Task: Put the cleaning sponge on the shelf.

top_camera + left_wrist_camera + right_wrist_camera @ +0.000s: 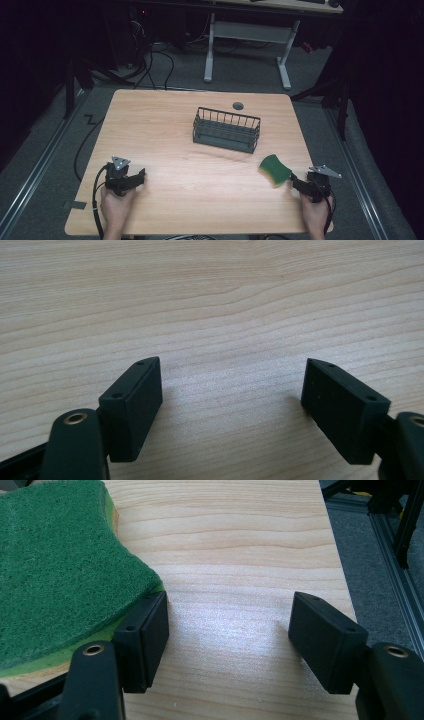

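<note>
A green scouring sponge [274, 170] with a yellow underside lies flat on the wooden table [200, 200], near its right edge. My right gripper [297, 183] rests low on the table just right of it, held by a hand. In the right gripper view the right gripper [230, 610] stands open over bare wood. The sponge [60, 570] lies outside the left jaw, against its outer side. My left gripper [138, 178] sits at the table's front left in the other hand. Seen in its own view, the left gripper [232, 375] is open with nothing between its jaws.
A dark wire basket [226, 131], which looks empty, stands behind the table's middle. A round cable hole [238, 106] lies behind it. The table's right edge [345, 580] runs close beside my right gripper, with grey floor and a metal rail beyond.
</note>
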Tool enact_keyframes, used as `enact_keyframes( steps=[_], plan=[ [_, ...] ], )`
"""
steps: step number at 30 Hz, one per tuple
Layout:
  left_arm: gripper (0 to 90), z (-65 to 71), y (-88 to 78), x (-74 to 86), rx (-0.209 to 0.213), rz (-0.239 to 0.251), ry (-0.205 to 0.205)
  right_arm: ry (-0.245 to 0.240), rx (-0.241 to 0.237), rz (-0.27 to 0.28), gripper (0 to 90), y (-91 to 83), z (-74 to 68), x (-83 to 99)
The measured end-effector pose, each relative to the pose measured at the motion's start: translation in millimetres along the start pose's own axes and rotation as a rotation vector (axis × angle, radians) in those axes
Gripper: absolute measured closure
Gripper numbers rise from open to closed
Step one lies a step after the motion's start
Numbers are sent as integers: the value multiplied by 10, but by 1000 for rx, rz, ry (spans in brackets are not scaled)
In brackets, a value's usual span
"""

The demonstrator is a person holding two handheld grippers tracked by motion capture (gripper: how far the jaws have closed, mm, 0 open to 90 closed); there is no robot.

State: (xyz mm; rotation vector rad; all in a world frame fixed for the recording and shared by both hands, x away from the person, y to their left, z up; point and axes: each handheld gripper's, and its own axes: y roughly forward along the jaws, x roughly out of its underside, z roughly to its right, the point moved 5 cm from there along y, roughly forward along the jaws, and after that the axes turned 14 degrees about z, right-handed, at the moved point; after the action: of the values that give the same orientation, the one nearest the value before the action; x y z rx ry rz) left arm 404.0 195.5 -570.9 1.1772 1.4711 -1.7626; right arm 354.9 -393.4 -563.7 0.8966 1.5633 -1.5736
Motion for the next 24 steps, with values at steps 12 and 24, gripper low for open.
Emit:
enact_keyframes(
  steps=[12,24],
  plan=[
    [249,1,1,-2,6,0,1,-2,-2,0,332,0,-6,-2],
    [307,-17,-16,1,3,8,2,-6,-19,2,369,-2,-10,-5]
  ],
)
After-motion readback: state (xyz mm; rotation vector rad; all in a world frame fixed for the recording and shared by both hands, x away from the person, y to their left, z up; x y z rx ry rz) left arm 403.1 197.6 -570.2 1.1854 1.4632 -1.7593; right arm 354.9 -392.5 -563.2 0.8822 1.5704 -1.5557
